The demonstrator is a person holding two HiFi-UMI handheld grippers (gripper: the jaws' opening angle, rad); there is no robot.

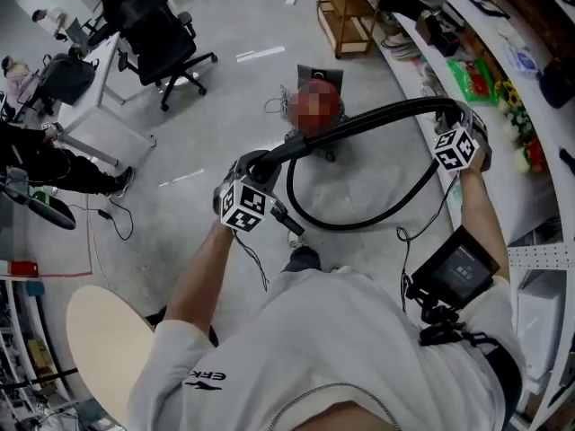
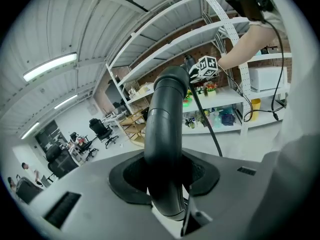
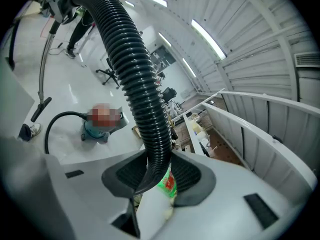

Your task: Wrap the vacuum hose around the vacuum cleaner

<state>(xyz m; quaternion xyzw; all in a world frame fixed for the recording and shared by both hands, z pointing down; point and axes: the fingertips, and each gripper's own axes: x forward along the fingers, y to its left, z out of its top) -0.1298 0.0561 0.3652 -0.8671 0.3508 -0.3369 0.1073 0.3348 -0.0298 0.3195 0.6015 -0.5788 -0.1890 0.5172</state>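
Vacuum hose (image 1: 377,115) arcs in the air over the floor-standing vacuum cleaner (image 3: 96,134); left gripper (image 1: 256,164) clamps its smooth end, right gripper (image 1: 454,113) its ribbed stretch; a hard tug could tip the cleaner, or the ribs might slip through.

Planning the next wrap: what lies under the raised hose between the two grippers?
The vacuum cleaner on the floor and a slack hose loop. Where the hose joins the cleaner is covered by the raised span.
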